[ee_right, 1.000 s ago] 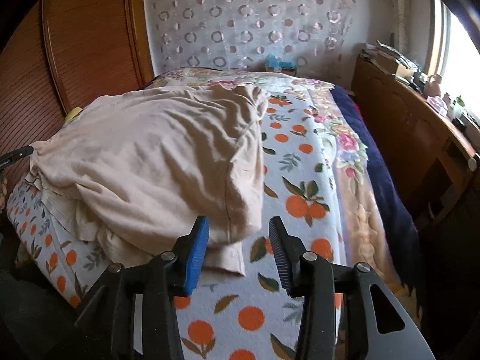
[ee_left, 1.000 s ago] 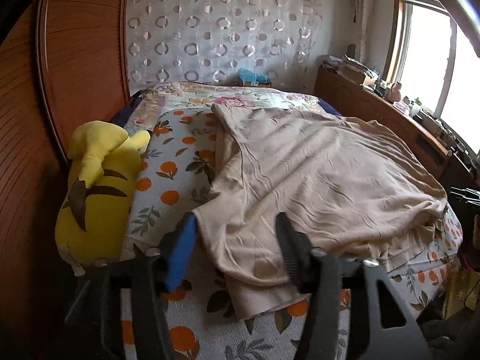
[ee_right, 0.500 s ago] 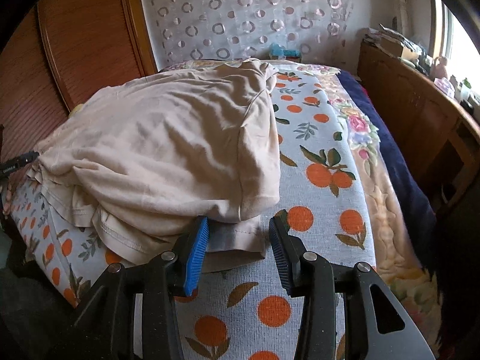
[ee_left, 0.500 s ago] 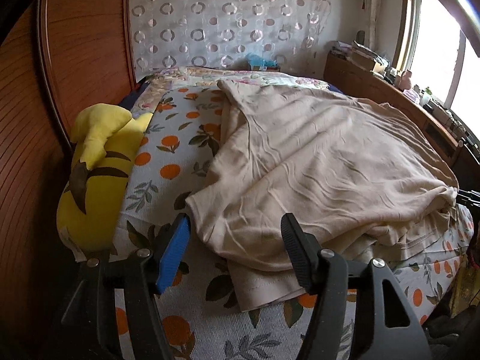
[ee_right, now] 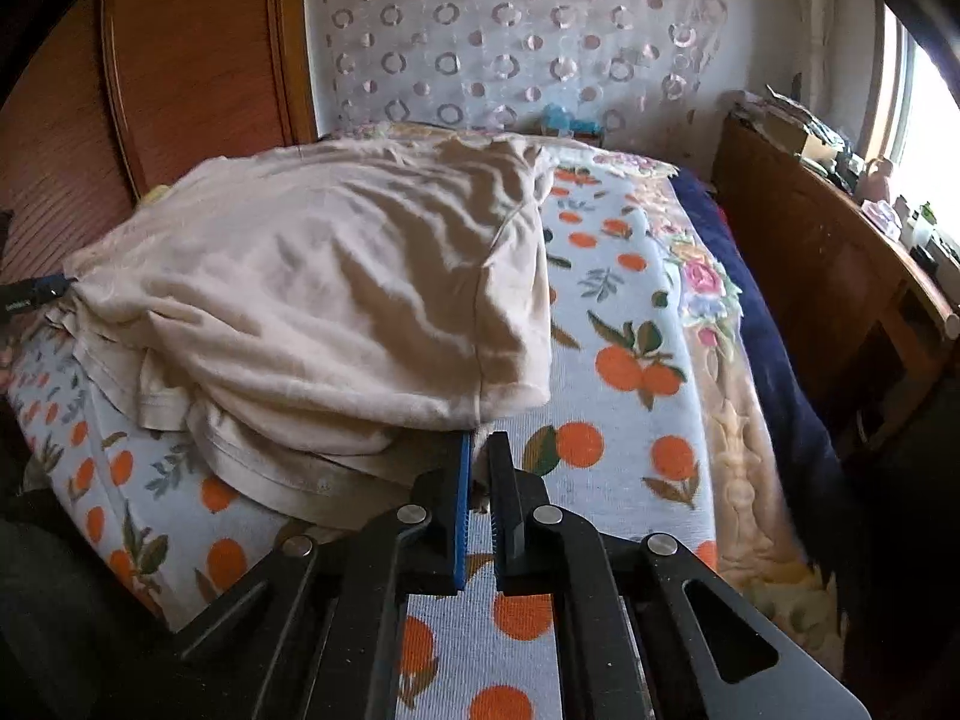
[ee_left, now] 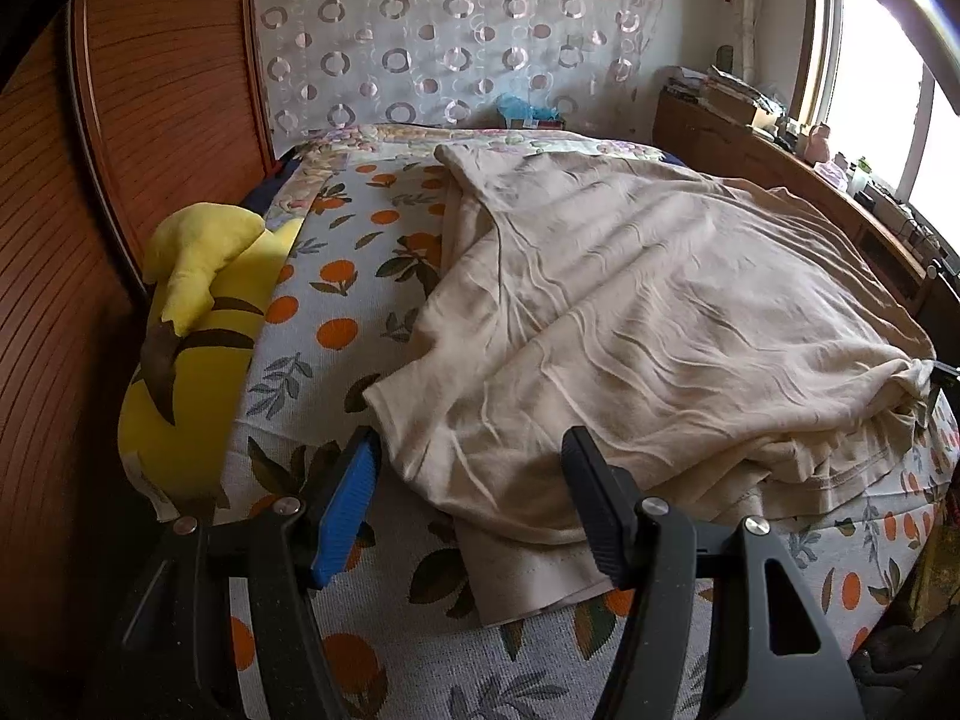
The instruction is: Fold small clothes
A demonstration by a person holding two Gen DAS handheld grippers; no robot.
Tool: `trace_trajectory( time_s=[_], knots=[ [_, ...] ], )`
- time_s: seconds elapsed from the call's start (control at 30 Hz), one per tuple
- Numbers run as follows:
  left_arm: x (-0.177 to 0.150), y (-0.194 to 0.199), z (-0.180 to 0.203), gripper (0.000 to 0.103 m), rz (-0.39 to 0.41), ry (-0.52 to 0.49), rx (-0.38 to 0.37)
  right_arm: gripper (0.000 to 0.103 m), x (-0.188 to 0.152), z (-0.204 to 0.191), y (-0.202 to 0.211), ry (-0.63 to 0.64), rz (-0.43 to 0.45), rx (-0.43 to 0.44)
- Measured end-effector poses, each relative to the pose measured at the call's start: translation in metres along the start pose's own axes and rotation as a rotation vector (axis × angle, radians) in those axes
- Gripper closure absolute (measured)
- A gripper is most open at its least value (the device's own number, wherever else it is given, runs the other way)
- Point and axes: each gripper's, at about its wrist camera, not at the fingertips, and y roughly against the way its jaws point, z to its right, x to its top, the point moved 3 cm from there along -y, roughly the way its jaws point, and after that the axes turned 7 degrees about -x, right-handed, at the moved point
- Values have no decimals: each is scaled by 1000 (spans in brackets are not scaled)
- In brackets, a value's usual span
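- Beige cotton garment (ee_left: 630,324) lies rumpled across the centre of the frame in my left wrist view, spread over an orange-print bedspread (ee_left: 336,312), with a doubled hem flap poking out toward lower centre.
- My left gripper (ee_left: 468,480) hangs wide open over the garment's near corner, blue pad to one side and black pad to the other, touching nothing that I can see.
- My right gripper (ee_right: 478,480) is nearly closed at lower centre of its own view, and a bit of the lower layer's edge appears pinched between the pads; the hold looks thin.
- I judge the cloth light, limp and wrinkly: it will sag and drag its layers, not slide stiffly.
- Best purchase, in my judgement, is the stitched hem or a corner, where the fabric is thickest.
- Risk: several layers are stacked, so a pinch may catch only one.
- Yellow plush toy (ee_left: 192,348) sits at the left edge, beside the bedspread, clear of the garment.
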Motion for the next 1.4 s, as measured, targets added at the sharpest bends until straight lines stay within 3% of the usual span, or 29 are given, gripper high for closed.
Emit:
trace_trajectory(
  time_s=[0.4,0.5,0.57,0.63,0.9,1.1,1.4],
  knots=[
    [-1,-3,-4,39,-14,16,4,97,15,1,21,16,66,-28],
    [-1,-5,-4,39,-27,17,7,82,28,-8,26,53,108,-60],
    [-1,-5,-4,39,-31,15,12,56,36,-18,24,69,122,-51],
    [-1,-6,-3,39,-33,11,16,52,39,-27,18,78,131,-26],
    [-2,-6,-1,37,-37,3,17,50,38,-63,-35,104,65,54],
    [-5,-1,1,36,-27,8,4,50,41,-70,-65,135,3,63],
    [-26,19,-4,37,6,65,-36,50,48,-65,-66,84,-17,110]
  ],
)
